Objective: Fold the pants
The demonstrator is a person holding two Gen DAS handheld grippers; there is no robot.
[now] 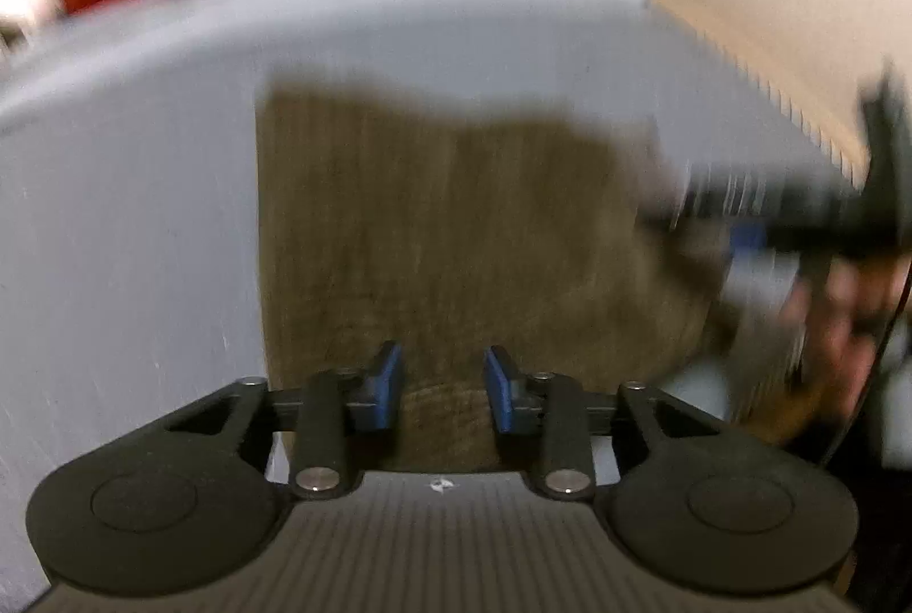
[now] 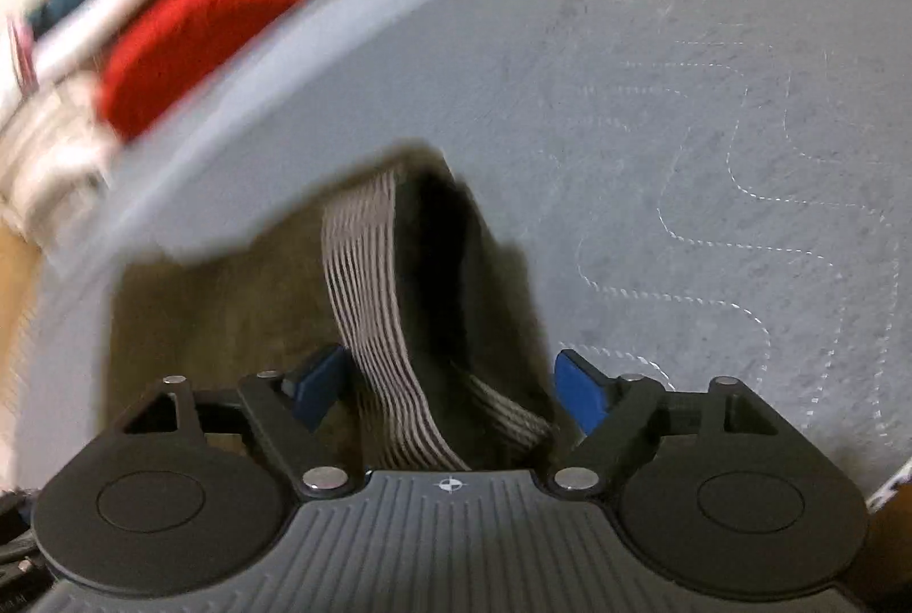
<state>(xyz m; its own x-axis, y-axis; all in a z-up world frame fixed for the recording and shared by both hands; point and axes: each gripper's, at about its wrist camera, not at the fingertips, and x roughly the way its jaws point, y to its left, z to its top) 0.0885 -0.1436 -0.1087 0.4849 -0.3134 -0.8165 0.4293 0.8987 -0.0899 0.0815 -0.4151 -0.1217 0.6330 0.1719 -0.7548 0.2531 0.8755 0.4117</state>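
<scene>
My pants (image 1: 456, 242) lie flat on the grey quilted pad (image 2: 712, 128), an olive-brown block already narrowed, with the striped waistband (image 2: 365, 299) turned up at the end nearest my right gripper (image 2: 456, 390). That gripper's blue pads stand wide apart, either side of the waistband, and I see neither one pressing on it. My left gripper (image 1: 442, 390) hovers above the cloth at the other end, its pads a modest gap apart with only the fabric surface showing between them, nothing pinched. The trouble I foresee is in the grab: the waistband is a loose, standing loop, so if I close the right gripper now I may catch only one layer and drag the fold open. On the left, the narrow gap may skate over the flat cloth and take nothing, or bunch it. Both views are smeared, so my aim is uncertain. A red bundle (image 2: 199, 37) and other laundry sit beyond the pad's far edge, well apart from my work.
</scene>
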